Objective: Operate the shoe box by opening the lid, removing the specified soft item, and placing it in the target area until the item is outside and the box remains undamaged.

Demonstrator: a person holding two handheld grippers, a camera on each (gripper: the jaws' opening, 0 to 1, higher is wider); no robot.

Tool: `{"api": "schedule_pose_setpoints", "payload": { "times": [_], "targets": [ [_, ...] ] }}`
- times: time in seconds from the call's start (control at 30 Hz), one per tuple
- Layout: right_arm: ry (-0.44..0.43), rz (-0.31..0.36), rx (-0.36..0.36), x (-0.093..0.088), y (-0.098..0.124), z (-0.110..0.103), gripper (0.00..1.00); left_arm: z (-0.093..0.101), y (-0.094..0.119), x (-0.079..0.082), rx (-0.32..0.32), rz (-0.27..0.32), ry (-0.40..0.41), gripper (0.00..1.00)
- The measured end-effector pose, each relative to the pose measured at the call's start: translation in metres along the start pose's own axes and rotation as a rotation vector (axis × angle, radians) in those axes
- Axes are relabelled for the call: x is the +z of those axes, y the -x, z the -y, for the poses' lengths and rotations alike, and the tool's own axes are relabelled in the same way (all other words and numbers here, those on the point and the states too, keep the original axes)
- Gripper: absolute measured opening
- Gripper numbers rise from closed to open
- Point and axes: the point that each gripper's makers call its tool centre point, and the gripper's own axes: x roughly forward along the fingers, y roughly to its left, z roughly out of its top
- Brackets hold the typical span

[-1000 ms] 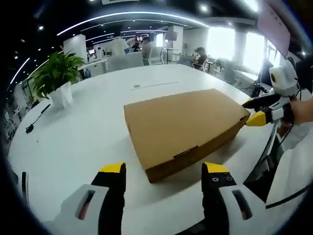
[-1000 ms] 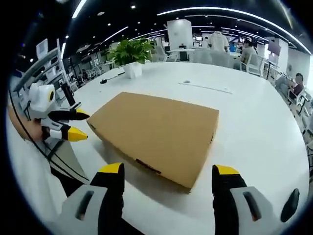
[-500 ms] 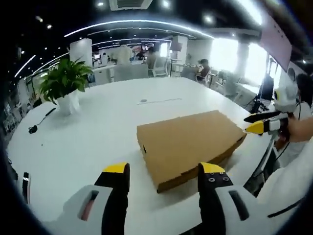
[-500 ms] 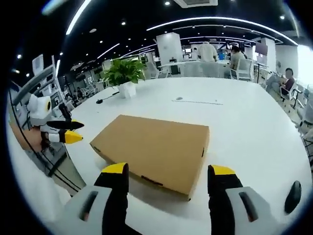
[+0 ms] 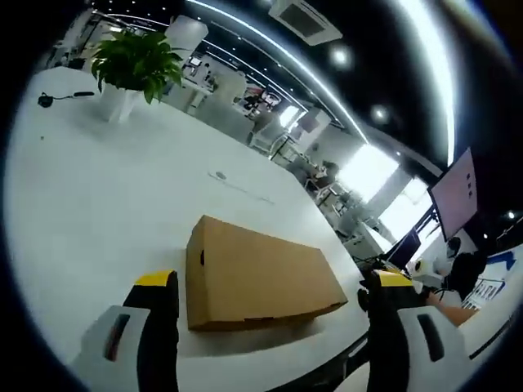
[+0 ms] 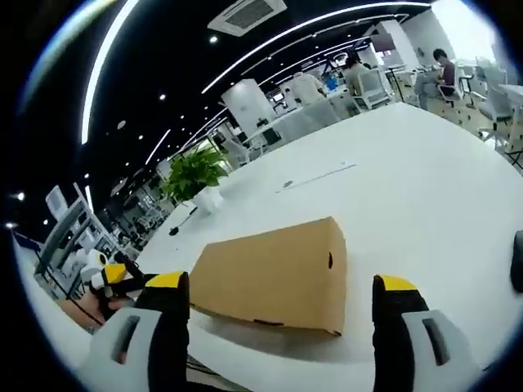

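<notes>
Still shut, your shoe box (image 5: pixel 257 278) lies on the table (image 5: pixel 98 188).
Both grippers' fingers (image 5: pixel 159 327) spread; 1 potted plant (image 5: pixel 131 69) stands well beyond.

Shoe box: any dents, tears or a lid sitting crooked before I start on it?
Nothing stands out. The shoe box lies flat on the white table with its lid shut and flush, and the sides in view look clean. Both grippers, left and right, are open and clear of it.
</notes>
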Motion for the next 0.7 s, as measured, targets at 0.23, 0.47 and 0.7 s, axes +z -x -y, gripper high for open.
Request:
{"api": "schedule_pose_setpoints", "payload": {
  "times": [0.23, 0.47, 0.7],
  "targets": [
    [-0.08, 0.059, 0.097, 0.012, 0.003, -0.016, 0.96, 0.014, -0.002, 0.002, -0.05, 0.005, 0.049, 0.99],
    [-0.132, 0.026, 0.149, 0.004, 0.008, -0.017, 0.78, 0.019, 0.003, -0.005, -0.146, 0.001, 0.302, 0.9],
    [-0.155, 0.006, 0.151, 0.0, 0.012, -0.019, 0.73, 0.019, 0.011, -0.021, -0.176, -0.061, 0.38, 0.81]
  ]
}}
